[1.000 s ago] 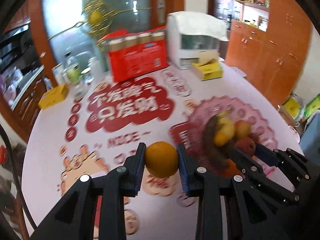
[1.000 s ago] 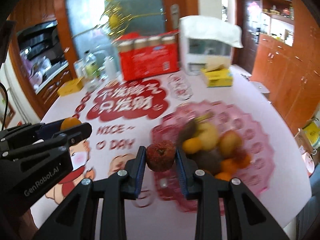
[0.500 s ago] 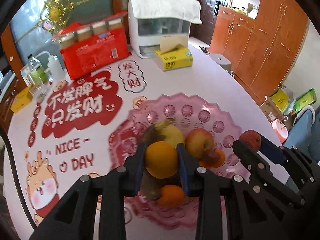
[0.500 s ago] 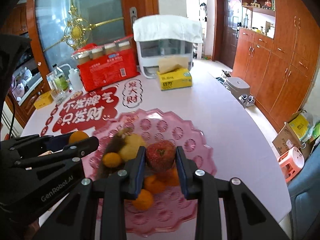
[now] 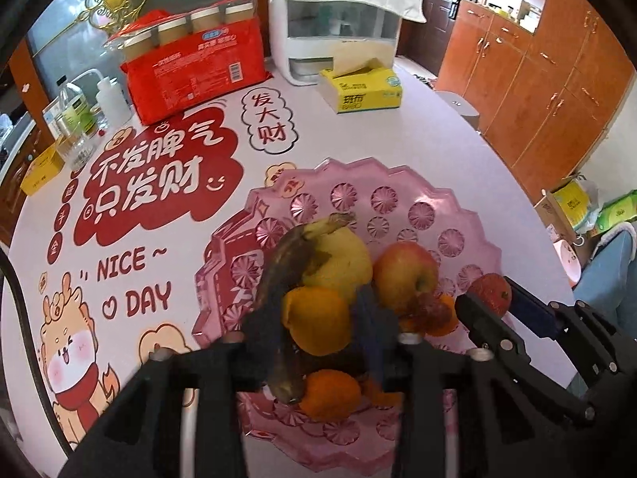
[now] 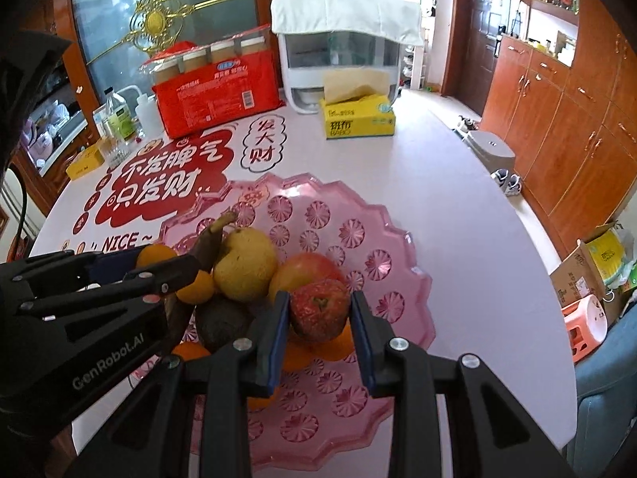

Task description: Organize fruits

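Two tools: both sit over the pink tray (image 6: 402, 279), each closed around one fruit.
Left tool (image 5: 324, 320): clamped on an orange (image 5: 316, 318), held above the fruit heap near the tray's near-left part; its fingers are motion-blurred in its own view. From the right wrist it (image 6: 159, 265) enters from the left, with the orange (image 6: 155, 255) showing between its fingers.
Right tool (image 6: 318, 312): blue-padded fingers (image 6: 278, 318) press both sides of a red apple (image 6: 318, 308), stem end turned up toward the camera. From the left wrist it (image 5: 491, 294) is at the tray's right edge with the apple (image 5: 489, 292) between its tips.
Banana (image 5: 286, 290): dark and overripe, long axis running from the near tray rim away toward the far side, stem end pointing away and resting against the pear.
Pear (image 6: 245, 265): yellow, at the heap's far-left side, touching the banana.
Second apple (image 5: 404, 273): red and yellow, just right of the pear, stem dimple facing up.
Small oranges: one (image 5: 330, 394) lies at the near end of the banana.
Tray: scalloped, translucent, resting on the printed desk (image 5: 358, 135), well apart from the far items.
Far end of desk: yellow tissue box (image 5: 364, 89), red drinks pack (image 5: 195, 73), white covered appliance (image 5: 338, 28).
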Motion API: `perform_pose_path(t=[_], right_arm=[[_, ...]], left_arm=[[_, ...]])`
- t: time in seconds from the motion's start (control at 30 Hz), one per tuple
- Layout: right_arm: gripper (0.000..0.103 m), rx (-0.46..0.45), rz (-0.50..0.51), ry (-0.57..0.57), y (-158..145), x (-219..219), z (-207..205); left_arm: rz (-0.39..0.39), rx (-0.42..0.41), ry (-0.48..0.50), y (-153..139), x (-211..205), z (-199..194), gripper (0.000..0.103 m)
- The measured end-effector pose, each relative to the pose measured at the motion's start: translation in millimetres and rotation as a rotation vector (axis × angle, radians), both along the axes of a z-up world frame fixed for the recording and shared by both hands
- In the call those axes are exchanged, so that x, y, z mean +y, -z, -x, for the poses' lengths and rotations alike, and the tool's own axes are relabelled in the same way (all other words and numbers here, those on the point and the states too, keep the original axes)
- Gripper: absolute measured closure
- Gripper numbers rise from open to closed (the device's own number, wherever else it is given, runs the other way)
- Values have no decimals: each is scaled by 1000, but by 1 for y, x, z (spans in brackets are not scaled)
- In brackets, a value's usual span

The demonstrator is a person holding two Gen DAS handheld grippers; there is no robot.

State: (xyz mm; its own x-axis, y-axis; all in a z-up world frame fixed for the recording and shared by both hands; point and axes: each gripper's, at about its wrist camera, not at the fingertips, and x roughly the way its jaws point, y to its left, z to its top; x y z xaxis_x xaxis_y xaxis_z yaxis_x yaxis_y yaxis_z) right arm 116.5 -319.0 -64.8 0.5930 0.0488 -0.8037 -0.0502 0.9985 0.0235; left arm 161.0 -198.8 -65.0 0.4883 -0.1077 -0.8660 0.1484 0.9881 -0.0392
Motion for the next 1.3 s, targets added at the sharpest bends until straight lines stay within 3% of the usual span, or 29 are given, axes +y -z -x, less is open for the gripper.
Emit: perform_pose_path(t=[0.03, 0.1, 0.3, 0.43, 1.1, 1.3], right_arm=[[71, 12, 2, 1, 3, 1, -1], [68, 30, -6, 4, 6, 1, -3], [56, 25, -20, -4, 7, 5, 0], [54, 23, -12, -19, 7, 10, 5], [54, 50, -34, -38, 12, 28, 32], [54, 42, -49, -19, 0, 30, 41]], left_arm=[[-13, -7, -16, -1, 2, 1, 24], [-13, -25, -31, -3, 6, 3, 12], [-22, -25, -40, -3, 11, 11, 12], [-21, -18, -64, -2, 16, 16, 12], [-36, -50, -205, -12, 59, 63, 11], [-43, -59, -219, -24, 75, 77, 11]])
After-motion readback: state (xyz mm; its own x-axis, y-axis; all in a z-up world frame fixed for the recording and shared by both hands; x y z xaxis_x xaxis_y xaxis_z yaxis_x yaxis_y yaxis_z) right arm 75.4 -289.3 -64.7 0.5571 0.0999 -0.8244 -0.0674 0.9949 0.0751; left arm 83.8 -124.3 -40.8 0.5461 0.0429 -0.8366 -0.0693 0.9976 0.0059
